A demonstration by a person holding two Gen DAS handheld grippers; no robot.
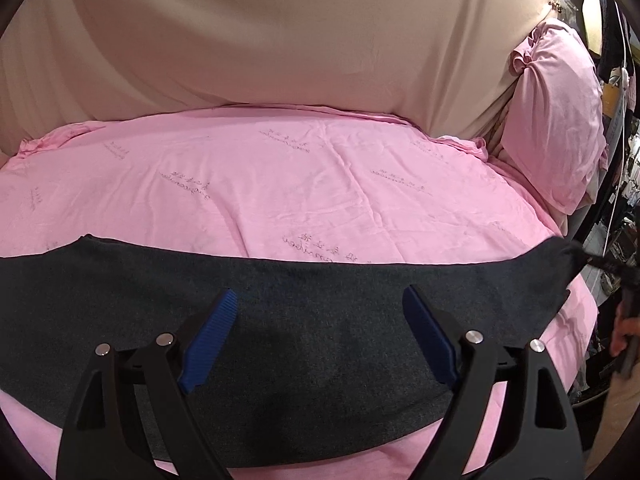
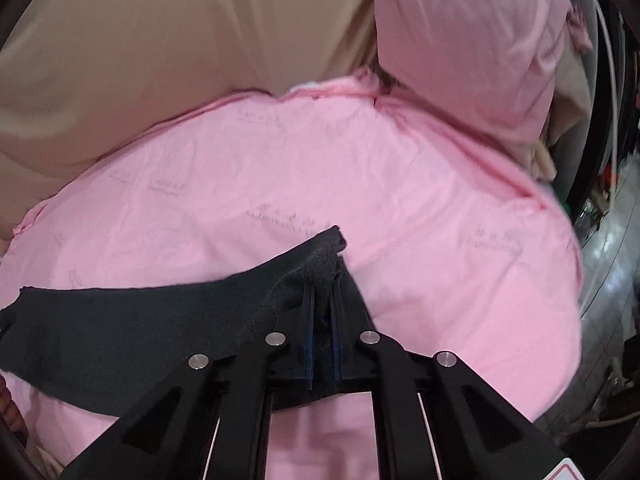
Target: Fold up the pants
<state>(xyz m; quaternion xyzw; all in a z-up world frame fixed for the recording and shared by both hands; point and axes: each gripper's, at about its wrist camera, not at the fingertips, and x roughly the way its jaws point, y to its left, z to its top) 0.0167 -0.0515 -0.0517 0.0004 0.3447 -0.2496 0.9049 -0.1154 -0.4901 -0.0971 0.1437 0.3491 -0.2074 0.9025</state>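
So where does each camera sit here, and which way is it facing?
Left wrist: on the left gripper, looking forward along its open fingers at the dark pants laid across the pink sheet; a hand shows at the right edge.
Right wrist: on the right gripper, looking forward over the bed; its fingers are shut on the pants' end.
Shared: pants, sheet, pink pillow, beige backdrop.
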